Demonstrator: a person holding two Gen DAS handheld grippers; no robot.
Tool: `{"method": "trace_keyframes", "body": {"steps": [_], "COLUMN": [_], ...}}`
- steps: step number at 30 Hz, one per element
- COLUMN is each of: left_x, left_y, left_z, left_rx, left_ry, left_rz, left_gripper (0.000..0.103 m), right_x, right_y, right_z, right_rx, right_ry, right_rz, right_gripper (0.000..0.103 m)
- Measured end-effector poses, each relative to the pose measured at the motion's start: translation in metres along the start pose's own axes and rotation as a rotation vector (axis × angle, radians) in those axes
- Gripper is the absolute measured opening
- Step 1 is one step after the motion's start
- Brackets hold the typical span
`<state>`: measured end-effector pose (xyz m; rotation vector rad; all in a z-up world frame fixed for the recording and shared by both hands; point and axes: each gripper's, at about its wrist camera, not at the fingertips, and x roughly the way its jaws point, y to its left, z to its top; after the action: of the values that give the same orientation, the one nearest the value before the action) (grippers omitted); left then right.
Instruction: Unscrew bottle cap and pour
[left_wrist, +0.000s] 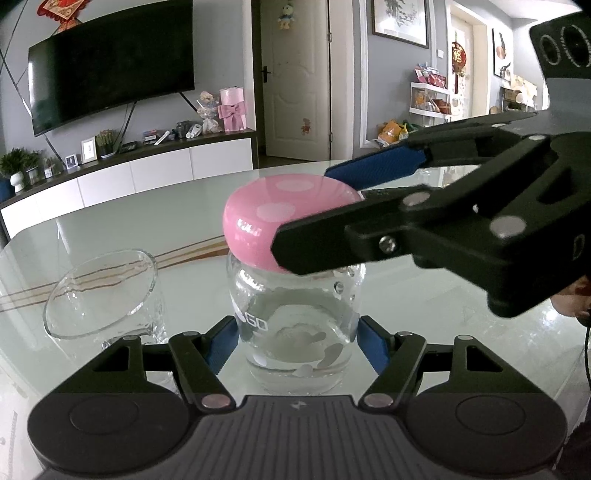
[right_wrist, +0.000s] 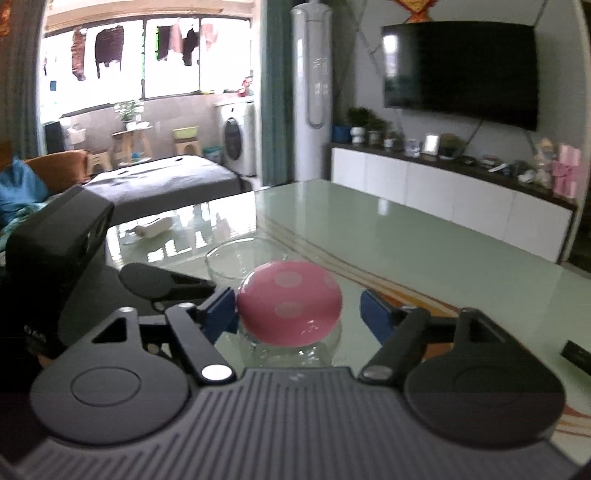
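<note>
Bottle (left_wrist: 295, 332) of clear glass stands mid-frame on the glossy bench (left_wrist: 406, 295), the left gripper (left_wrist: 295, 343) jaws pinching its body. Only the left view shows the empty glass (left_wrist: 99, 295) at lower left. The right view shows the right gripper (right_wrist: 299, 314) jaws spread around the pink cap (right_wrist: 290, 308), its right pad (right_wrist: 373, 314) apart.
</note>
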<state>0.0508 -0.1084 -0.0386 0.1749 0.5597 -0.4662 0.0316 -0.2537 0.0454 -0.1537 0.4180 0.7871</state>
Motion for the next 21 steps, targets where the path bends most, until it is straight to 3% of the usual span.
{"method": "trace_keyframes", "body": {"steps": [2, 6, 13, 21], "left_x": [-0.003, -0.005, -0.005, -0.005], "left_y": [0.0, 0.0, 0.0, -0.003], "left_z": [0.0, 0.002, 0.001, -0.001], "left_rx": [0.002, 0.018, 0.028, 0.021], "left_ry": [-0.022, -0.043, -0.047, -0.05], "left_rz": [0.0, -0.003, -0.008, -0.011], "left_gripper": [0.083, 0.084, 0.077, 0.074], "right_x": [0.0, 0.001, 0.007, 0.013], "right_y": [0.005, 0.014, 0.032, 0.033], "right_z": [0.001, 0.002, 0.003, -0.004], "right_rx": [0.001, 0.003, -0.016, -0.006], "right_ry": [-0.001, -0.004, -0.003, 0.018], "right_rz": [-0.029, -0.086, -0.194, -0.203], "right_gripper": [0.08, 0.081, 0.08, 0.074]}}
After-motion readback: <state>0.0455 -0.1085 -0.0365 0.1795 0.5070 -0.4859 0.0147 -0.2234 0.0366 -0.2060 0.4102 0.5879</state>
